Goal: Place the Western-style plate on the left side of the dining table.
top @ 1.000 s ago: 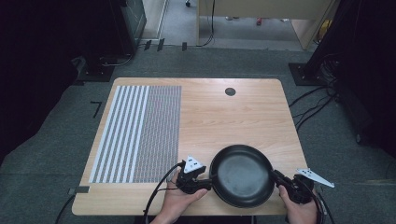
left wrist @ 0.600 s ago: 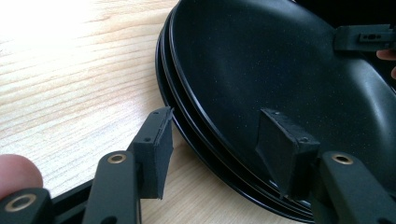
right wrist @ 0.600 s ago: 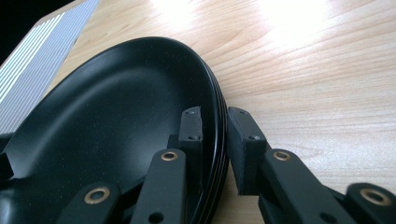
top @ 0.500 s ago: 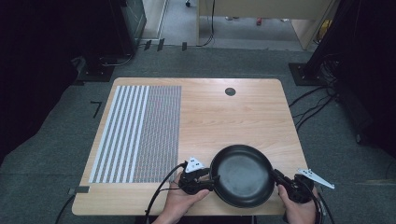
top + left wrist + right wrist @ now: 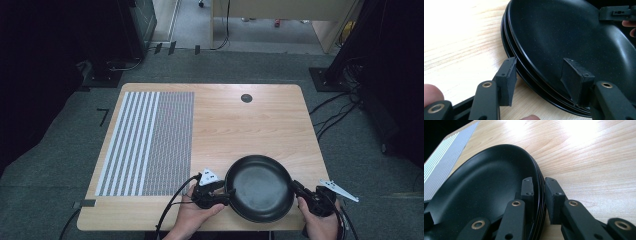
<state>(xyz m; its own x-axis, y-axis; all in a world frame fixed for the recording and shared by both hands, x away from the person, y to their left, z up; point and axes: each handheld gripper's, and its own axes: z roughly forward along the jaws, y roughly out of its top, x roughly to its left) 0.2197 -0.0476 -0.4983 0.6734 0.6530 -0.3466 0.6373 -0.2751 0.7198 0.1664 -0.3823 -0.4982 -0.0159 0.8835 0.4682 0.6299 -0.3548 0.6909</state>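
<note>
I read no brand or writing on the stack of black plates, just right of the striped mat on the tabletop. My right gripper pinches its rim, having just closed; my left gripper straddles the opposite rim, unclamped.

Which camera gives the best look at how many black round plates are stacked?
The left gripper view: the black round plates show their stacked rims edge-on. The right gripper view shows rims partly behind a jaw; the high view shows one black disc.
</note>
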